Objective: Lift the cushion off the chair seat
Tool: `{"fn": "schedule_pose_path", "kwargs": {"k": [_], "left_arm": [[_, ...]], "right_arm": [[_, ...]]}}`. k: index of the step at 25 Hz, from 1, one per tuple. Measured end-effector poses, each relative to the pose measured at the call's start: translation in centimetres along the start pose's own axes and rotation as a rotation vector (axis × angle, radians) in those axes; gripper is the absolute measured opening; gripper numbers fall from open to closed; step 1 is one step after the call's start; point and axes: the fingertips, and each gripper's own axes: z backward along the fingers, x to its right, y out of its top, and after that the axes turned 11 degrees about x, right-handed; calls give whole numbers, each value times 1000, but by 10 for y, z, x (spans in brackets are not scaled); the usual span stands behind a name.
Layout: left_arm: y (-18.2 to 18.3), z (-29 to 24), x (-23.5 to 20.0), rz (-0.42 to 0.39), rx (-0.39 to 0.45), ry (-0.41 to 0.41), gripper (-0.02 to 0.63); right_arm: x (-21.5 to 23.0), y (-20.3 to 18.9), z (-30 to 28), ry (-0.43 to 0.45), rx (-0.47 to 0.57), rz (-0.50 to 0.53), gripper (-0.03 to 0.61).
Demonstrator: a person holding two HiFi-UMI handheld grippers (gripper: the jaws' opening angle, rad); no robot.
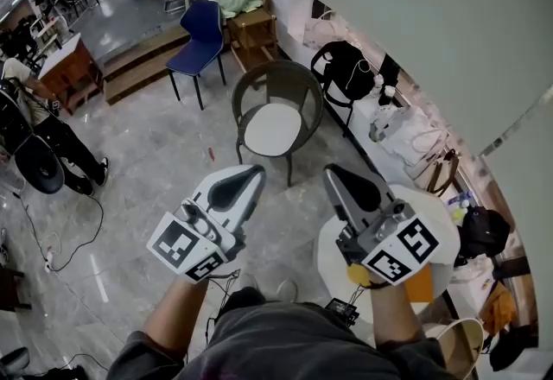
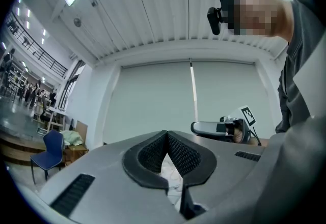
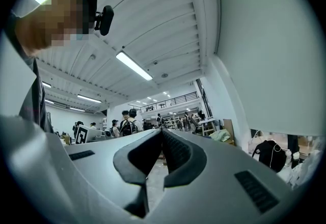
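Grey tiled floor [image 1: 155, 162], busy hall behind; the white cushion [image 1: 272, 129] lies on the chair [image 1: 294, 80] seat ahead, well apart from both tools; left gripper [image 1: 253, 173] and right gripper [image 1: 333, 173] are closed, empty; arriving closed, they'd likely just shove it sideways.

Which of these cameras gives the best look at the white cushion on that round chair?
The head view: the white cushion lies whole and uncovered on the dark chair seat. Neither gripper view shows it recognisably; they face mostly wall and ceiling.
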Motion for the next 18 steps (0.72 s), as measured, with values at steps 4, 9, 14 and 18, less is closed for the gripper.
{"fn": "schedule_pose_path", "kwargs": {"k": [4,9,14,18], "left_arm": [[0,-6,2,-8,2,0,11],[-1,-14,-8,-13,4,4,11],[-6,-24,-28,-5,2,9,11],[-15,-35,-48,5,6,8,11]], "right_arm": [[5,3,2,2,6,1,12],[15,2,-4,-2,7,2,12],[30,-4,-18,-5,-3,0,12],[48,-13,-31,-15,-9,0,12]]}}
